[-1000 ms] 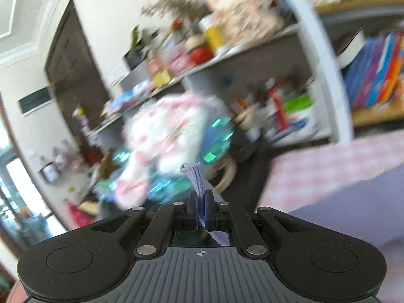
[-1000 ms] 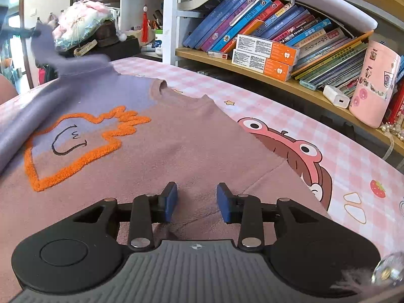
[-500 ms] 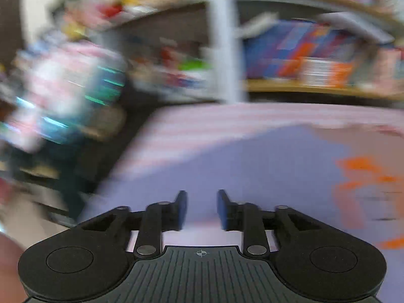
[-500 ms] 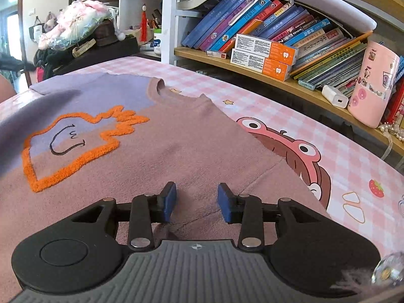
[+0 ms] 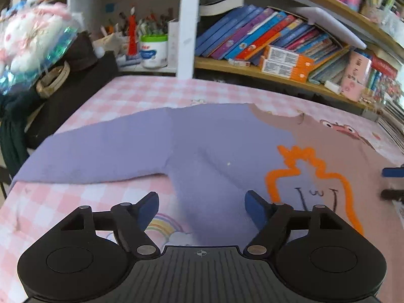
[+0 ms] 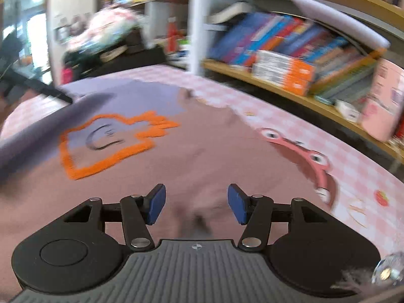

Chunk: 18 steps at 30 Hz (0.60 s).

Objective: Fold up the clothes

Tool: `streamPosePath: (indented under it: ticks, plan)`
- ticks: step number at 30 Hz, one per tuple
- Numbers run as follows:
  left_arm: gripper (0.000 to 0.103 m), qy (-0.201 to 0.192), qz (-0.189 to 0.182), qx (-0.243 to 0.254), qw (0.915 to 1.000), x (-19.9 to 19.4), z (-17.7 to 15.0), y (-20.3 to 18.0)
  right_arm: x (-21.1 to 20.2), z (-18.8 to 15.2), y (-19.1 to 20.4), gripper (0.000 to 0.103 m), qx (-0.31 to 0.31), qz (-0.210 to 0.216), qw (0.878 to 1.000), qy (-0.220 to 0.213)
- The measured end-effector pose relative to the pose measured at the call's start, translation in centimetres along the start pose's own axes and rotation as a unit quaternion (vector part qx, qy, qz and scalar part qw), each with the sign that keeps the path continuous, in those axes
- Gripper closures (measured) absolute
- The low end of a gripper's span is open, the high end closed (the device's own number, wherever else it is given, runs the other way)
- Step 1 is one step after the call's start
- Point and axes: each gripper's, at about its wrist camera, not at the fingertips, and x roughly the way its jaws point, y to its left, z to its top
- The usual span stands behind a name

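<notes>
Pink-and-white checked cloth covers the surface (image 5: 141, 96) in front of you, printed with a rainbow near your left tool and a red cartoon face (image 6: 303, 151) out toward the bookshelf. Spread flat on that cloth lies the sweatshirt (image 5: 227, 146), lilac on one side and dusty mauve on the other, with an orange fuzzy outline (image 5: 315, 171) stitched on its chest; its lilac sleeve (image 5: 101, 156) stretches away from the body toward the dark cabinet beyond the surface's edge. Your left tool (image 5: 201, 208) hovers over the lilac side of the sweatshirt with its blue pads spread wide, holding nothing. Your right tool (image 6: 196, 203) sits above the mauve part of the sweatshirt, also well open and gripping nothing; that view is smeared by motion blur. Behind the sweatshirt, a wooden bookshelf (image 5: 265, 69) carries rows of slanted children's books (image 5: 252, 35) and two orange-and-white boxes (image 5: 285, 61). Left of the bookshelf's white upright (image 5: 186, 25) stand a green-lidded tub (image 5: 154, 50) and a pink plush toy (image 5: 30, 40) wrapped in shiny film.
</notes>
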Motion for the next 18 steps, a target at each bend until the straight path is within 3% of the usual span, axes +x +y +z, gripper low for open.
streamPosePath:
  ticks: [4,6,14,18]
  plan:
    - [0.024,0.000,0.020,0.051,0.9985,0.2,0.1,-2.1,1.0,0.1,0.8,0.042,-0.017,-0.031,0.999,0.024]
    - [0.024,0.002,0.035,0.077,0.9964,0.5,0.1,-3.0,1.0,-0.1,0.1,0.032,-0.002,-0.054,0.998,0.030]
    - [0.024,0.017,0.050,0.104,0.9931,3.4,0.3,-4.2,0.8,-0.5,-3.1,0.029,0.066,-0.128,0.989,0.041]
    - [0.023,0.006,0.025,0.102,0.9944,5.3,1.0,-5.2,0.7,-0.9,-4.2,0.029,0.076,-0.198,0.976,0.043]
